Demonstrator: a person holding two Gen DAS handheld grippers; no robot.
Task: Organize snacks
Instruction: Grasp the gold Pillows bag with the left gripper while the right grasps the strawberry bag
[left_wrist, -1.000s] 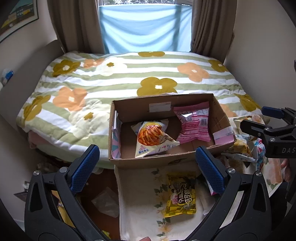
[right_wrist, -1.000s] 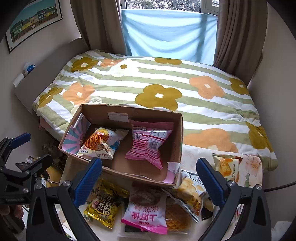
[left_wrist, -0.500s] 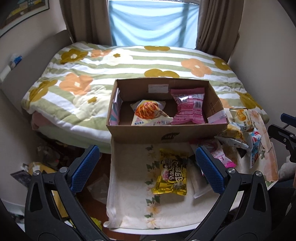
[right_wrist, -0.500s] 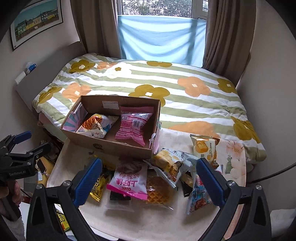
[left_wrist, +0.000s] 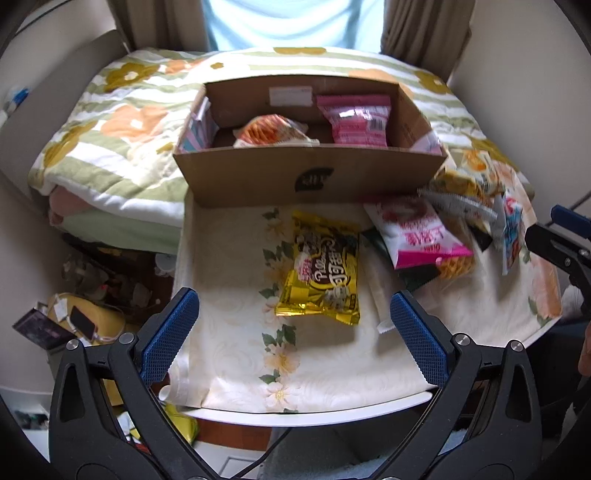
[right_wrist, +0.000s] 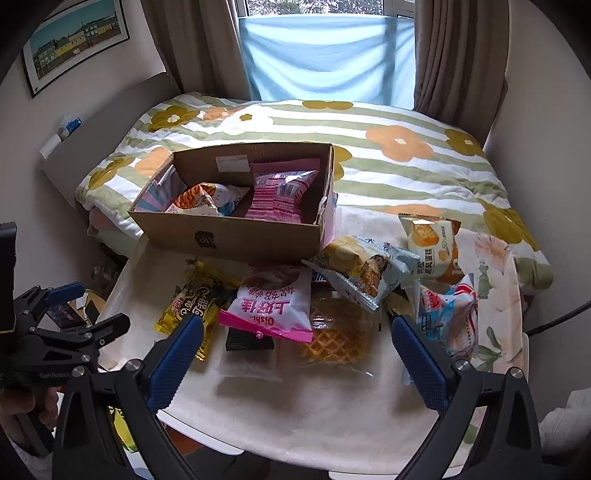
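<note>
Both my tongs are wide open and hold nothing. My left tongs hang over the near part of the tabletop. The yellow snack bag lies flat right ahead of them, between the two blue tips and a bit farther off. Its long side runs away from me, toward the box, so the tips sit at its two long sides. I think my left tongs are the nearer ones to it, and they would only need to go forward and down.

My right tongs hang over the pile of snacks on the right. The pink and white bag is just ahead of them, lying partly on the waffle pack. The pale blue bag sits past that, and the orange cake pack is farther right.

The cardboard box stands at the far edge of the tabletop, against the bed. Inside I see the pink striped bag on the right, the orange chip bag in the middle, and a pink and blue pack leaning on the left wall. Most snacks are not in the box yet.
</note>
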